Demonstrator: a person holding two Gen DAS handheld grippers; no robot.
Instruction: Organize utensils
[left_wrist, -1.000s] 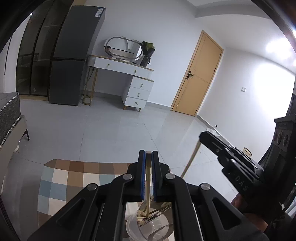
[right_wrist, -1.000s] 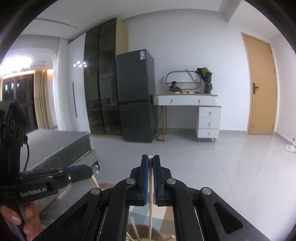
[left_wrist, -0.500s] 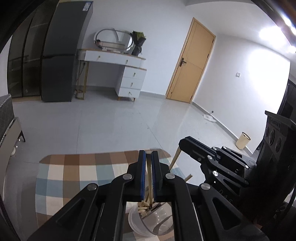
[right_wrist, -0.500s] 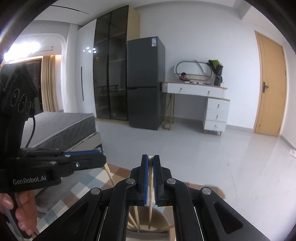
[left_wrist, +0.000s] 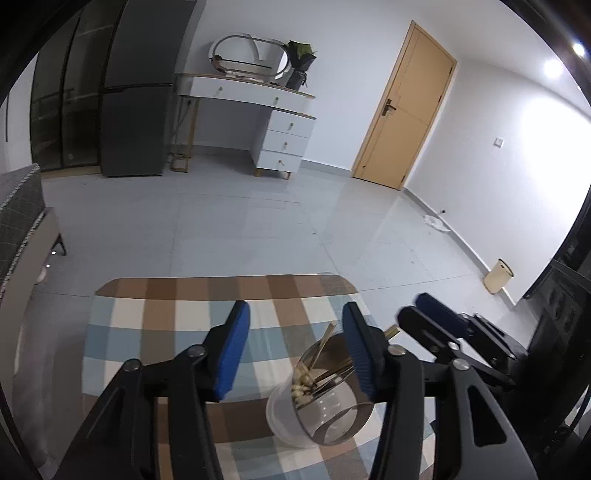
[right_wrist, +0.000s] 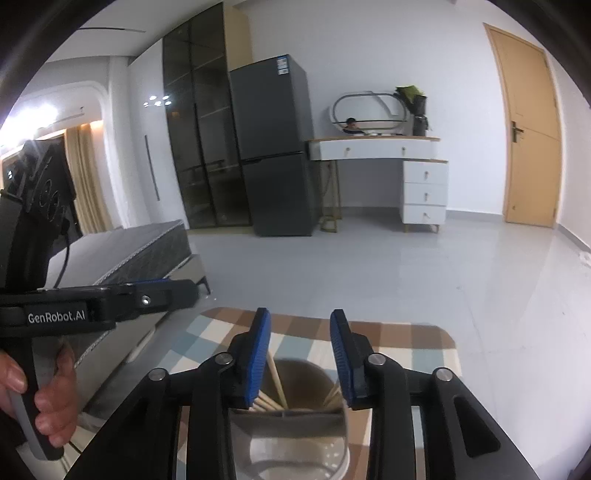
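Both tongs are opening with nothing between their blue pads. The pale wooden chopsticks (left_wrist: 320, 356) stand tilted in the round clear-and-grey plastic utensil holder (left_wrist: 317, 410) on the checked table (left_wrist: 166, 314), directly below my right tongs (right_wrist: 300, 356) and just right of my left tongs (left_wrist: 295, 350); I judge the right nearer.

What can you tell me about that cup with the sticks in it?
The cup is a round holder with a pale translucent outer wall and a darker insert, with a divider across the inside in the right view. It stands upright on the checked cloth. Wooden chopsticks lean inside, tips above the rim. Neither gripper touches it; both hover just above, jaws opening.
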